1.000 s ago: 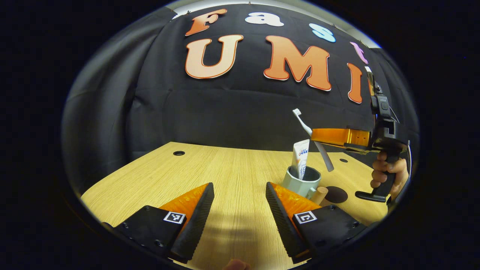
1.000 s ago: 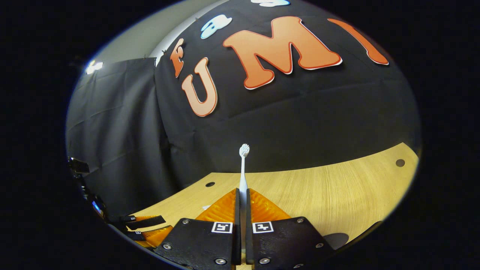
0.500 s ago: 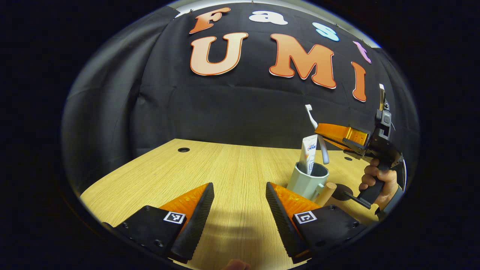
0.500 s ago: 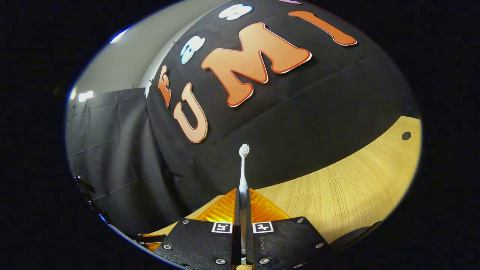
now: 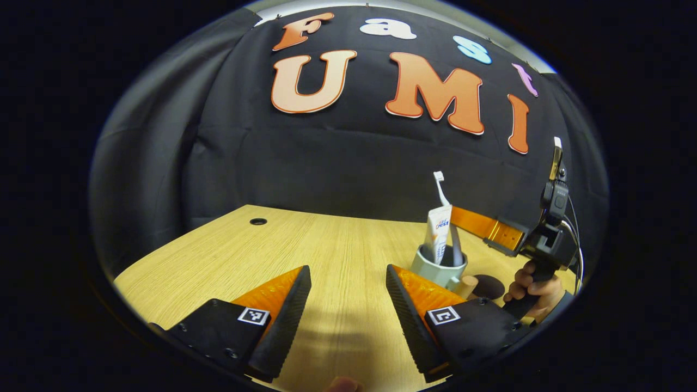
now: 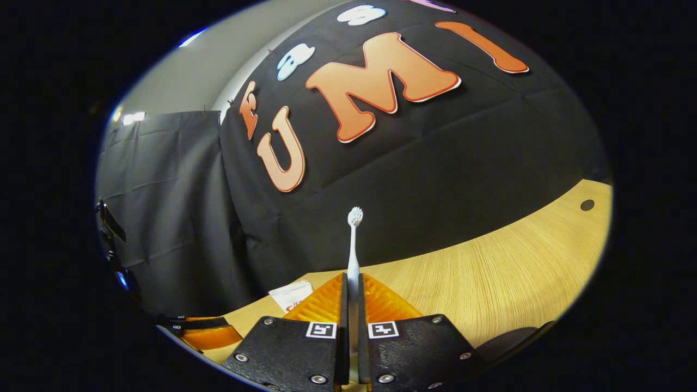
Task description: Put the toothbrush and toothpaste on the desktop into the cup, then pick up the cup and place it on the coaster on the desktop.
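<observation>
**Toothbrush lowered into cup, clamped in right fingers**

Pale wooden bench (image 5: pixel 305 245) under a black cloth wall. On the right side in the left gripper view, a grey-green cup (image 5: pixel 438 268) standing upright, just beside a dark round coaster (image 5: pixel 488 286) — not on it. Toothpaste (image 5: pixel 438 232) standing inside the cup, top end up. Toothbrush (image 5: pixel 442 198) upright beside the tube, lower end inside the cup, bristle head above. Right gripper (image 6: pixel 353 296) seen in its own view with fingers pressed together on the toothbrush handle, bristles (image 6: pixel 355 216) pointing away from the camera. Left gripper (image 5: pixel 348 296) hovering low over bare bench near the cup — fingers apart, holding nothing. A hand (image 5: pixel 531 286) on the right gripper's handle.
</observation>
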